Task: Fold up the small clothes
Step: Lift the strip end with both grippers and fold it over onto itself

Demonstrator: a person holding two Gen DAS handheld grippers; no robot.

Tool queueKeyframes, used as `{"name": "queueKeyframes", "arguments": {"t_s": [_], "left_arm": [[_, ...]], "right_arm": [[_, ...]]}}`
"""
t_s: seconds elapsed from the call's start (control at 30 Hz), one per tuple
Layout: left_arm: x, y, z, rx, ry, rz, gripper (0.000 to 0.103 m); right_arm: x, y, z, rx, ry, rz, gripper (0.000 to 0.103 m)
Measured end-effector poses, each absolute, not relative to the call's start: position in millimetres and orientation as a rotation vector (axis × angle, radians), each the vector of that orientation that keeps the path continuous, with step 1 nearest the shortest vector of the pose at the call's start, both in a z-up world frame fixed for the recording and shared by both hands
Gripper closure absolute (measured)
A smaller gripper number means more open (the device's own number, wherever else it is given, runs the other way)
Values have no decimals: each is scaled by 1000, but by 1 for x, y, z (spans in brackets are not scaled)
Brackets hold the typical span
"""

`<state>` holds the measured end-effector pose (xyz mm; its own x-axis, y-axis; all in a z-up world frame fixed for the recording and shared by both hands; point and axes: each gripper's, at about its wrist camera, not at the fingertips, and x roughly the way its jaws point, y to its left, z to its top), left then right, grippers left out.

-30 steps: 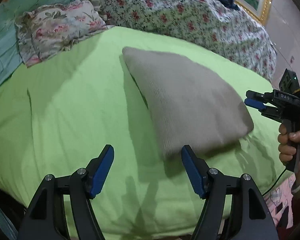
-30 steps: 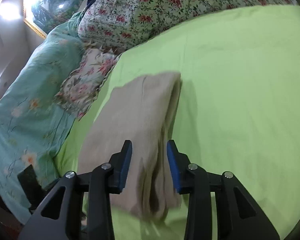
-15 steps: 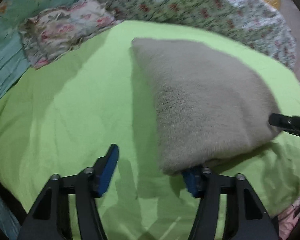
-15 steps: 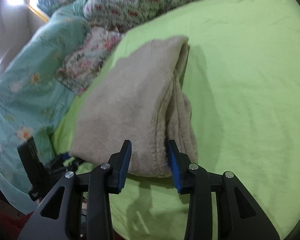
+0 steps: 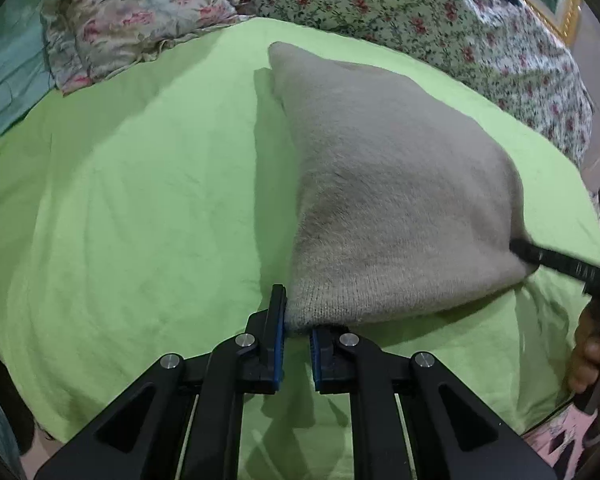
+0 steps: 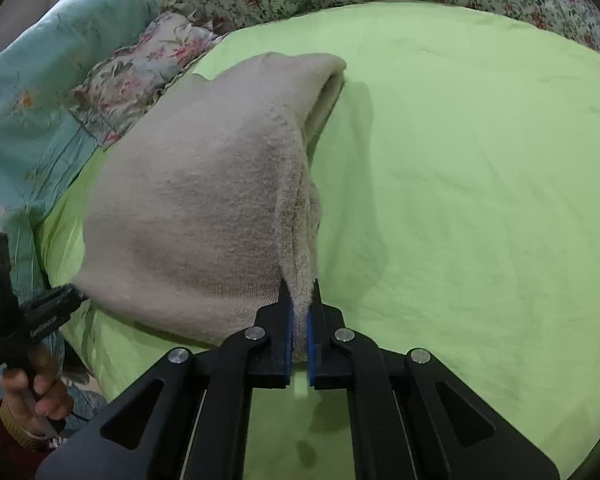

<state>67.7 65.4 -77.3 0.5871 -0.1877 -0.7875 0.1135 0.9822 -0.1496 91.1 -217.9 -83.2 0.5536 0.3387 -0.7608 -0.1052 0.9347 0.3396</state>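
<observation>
Little writing shows. In the left wrist view, pale embossed letters run along the black finger of the right hand-held gripper (image 5: 518, 249) where it meets the cloth, but they are too blurred to read. In the right wrist view, the body of the left hand-held gripper (image 6: 74, 292) carries small white print, also unreadable.

The beige knit garment (image 5: 396, 200) lies folded on the lime-green bed sheet (image 5: 120, 208), its near edge lifted at both corners. The left hand-held gripper (image 5: 298, 334) is clamped on the near left corner, blue pads pinching the knit. The right hand-held gripper (image 6: 299, 336) is closed on the near right corner, with cloth squeezed between its blue pads.

Only the right wrist view shows the garment's (image 6: 204, 208) open layered side, where stacked folds and a rolled far end are visible, along with the teal quilt (image 6: 32, 92) beside the bed sheet (image 6: 480, 180). It also shows the person's left hand (image 6: 32, 400) around the handle. Only the left wrist view shows a gold picture frame (image 5: 560, 4) at the upper right and the fingers of the right hand (image 5: 588, 360). Both views show the floral pillow (image 5: 132, 20) and the flowered bedspread (image 5: 440, 16) beyond the garment.
</observation>
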Motion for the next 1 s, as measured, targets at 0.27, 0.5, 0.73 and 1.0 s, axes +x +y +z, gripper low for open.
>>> {"name": "queueKeyframes", "arguments": {"t_s": [0.27,0.5,0.73,1.0], "left_arm": [[30,83,-40,-61,875,-388,92],[48,78,-18,-84,792,-513,92],[81,56,-55,-76,903,-554,92],[91,38,-70,-74,940,-522,93]], "right_arm": [[77,-233,-66,387,994,326,75],[133,-251,-36,605,870,386,64],[217,-222,-56,645,984,430,77],[245,-209,-64,448,1001,336,90]]}}
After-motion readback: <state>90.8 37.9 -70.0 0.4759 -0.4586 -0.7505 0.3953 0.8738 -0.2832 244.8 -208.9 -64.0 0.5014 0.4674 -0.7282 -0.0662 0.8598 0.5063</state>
